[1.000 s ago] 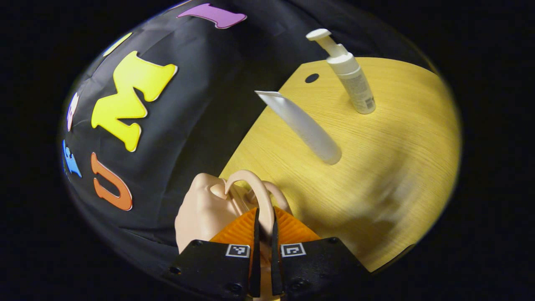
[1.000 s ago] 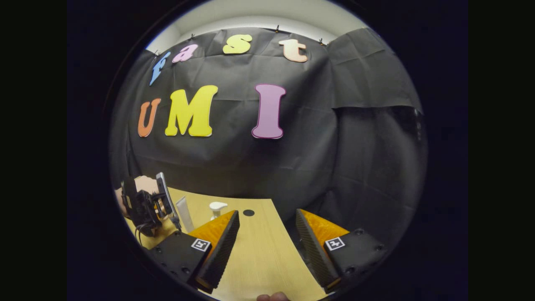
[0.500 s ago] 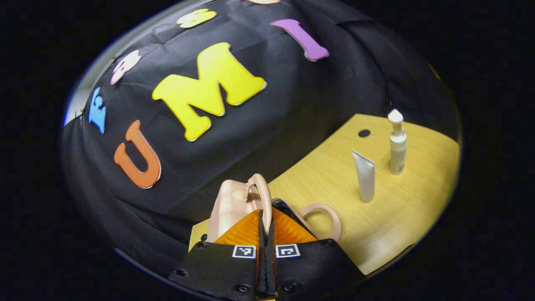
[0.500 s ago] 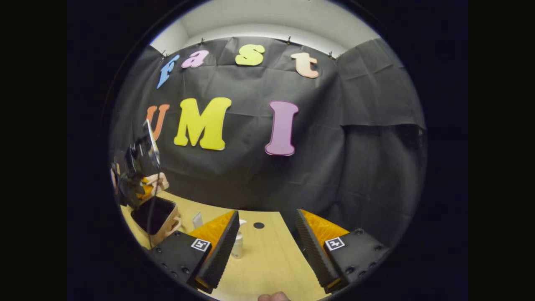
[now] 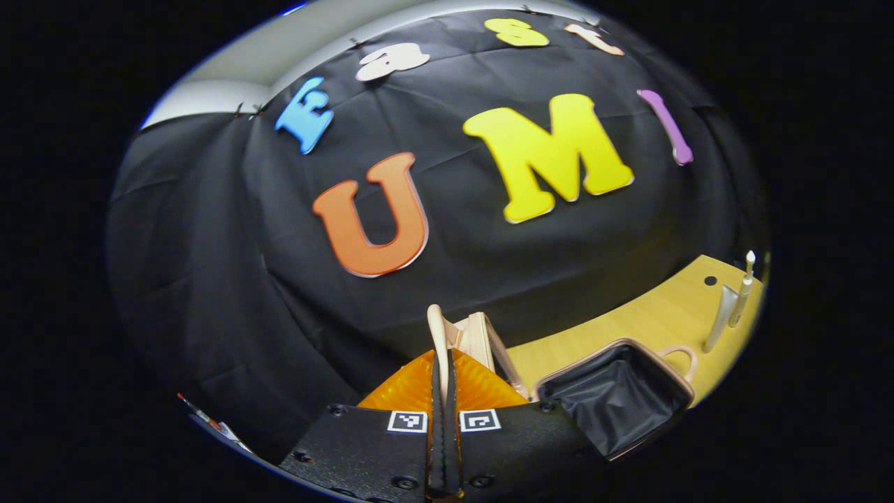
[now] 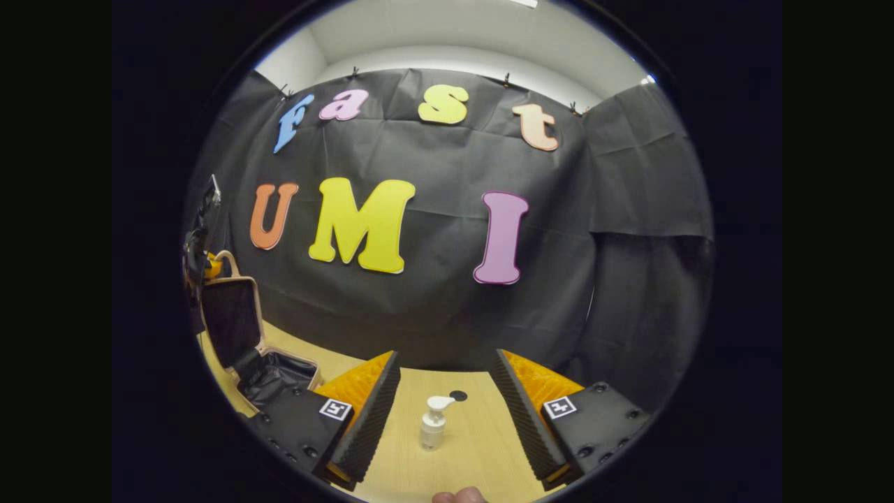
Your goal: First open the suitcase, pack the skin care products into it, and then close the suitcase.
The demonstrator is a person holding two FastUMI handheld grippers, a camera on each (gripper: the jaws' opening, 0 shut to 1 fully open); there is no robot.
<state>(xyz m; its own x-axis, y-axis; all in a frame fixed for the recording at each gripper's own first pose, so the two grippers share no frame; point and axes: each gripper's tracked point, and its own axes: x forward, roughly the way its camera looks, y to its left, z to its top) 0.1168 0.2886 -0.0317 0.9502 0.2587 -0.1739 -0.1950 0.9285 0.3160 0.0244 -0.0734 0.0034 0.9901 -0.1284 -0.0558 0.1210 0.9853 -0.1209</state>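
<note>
The left gripper (image 5: 444, 391) is pinched on the handle of the small beige suitcase (image 6: 246, 335), its black-lined lid upright at the light wooden desk's (image 6: 454, 461) left end. The right gripper (image 6: 447, 405) gapes wide, empty. A white pump bottle (image 6: 433, 423) stands mid-desk; black cloth wall (image 6: 433, 307) behind.

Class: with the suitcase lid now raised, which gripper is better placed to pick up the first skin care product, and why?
Right. The right gripper is open with the pump bottle standing between its fingers' lines; the left gripper is shut on the lid handle of the suitcase.
</note>
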